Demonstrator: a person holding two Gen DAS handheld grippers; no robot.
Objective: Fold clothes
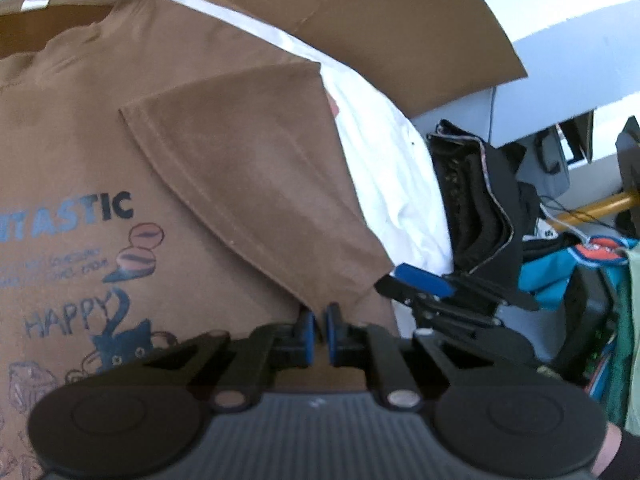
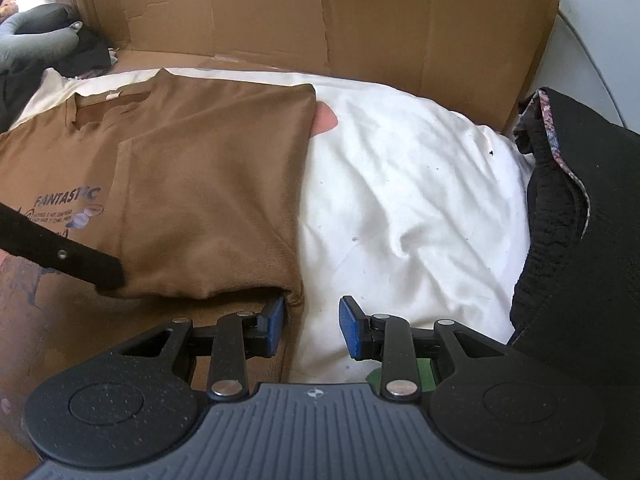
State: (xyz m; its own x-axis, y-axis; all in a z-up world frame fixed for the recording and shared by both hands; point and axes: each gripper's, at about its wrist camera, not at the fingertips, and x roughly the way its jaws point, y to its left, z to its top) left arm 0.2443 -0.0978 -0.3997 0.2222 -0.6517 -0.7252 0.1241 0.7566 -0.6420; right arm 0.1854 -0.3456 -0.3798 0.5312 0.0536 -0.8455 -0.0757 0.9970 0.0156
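While the brown T-shirt [image 2: 208, 184] lies print-up on the white sheet [image 2: 400, 184], one side and sleeve already folded inward, both lower corners of that fold need lifting evenly so the panel stays flat. One cardboard sheet [image 2: 360, 20] stands behind; one black garment [image 2: 580, 220] rests at the right. The left hand-held gripper [image 1: 320, 334] is pinched narrow on the fold's bottom edge; the right hand-held gripper [image 2: 312, 328] stands half open, its left pad at the fold's corner, gripping nothing.

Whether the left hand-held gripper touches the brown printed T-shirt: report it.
Touching. The left wrist view shows the left hand-held gripper pinching the brown printed T-shirt at its folded edge.
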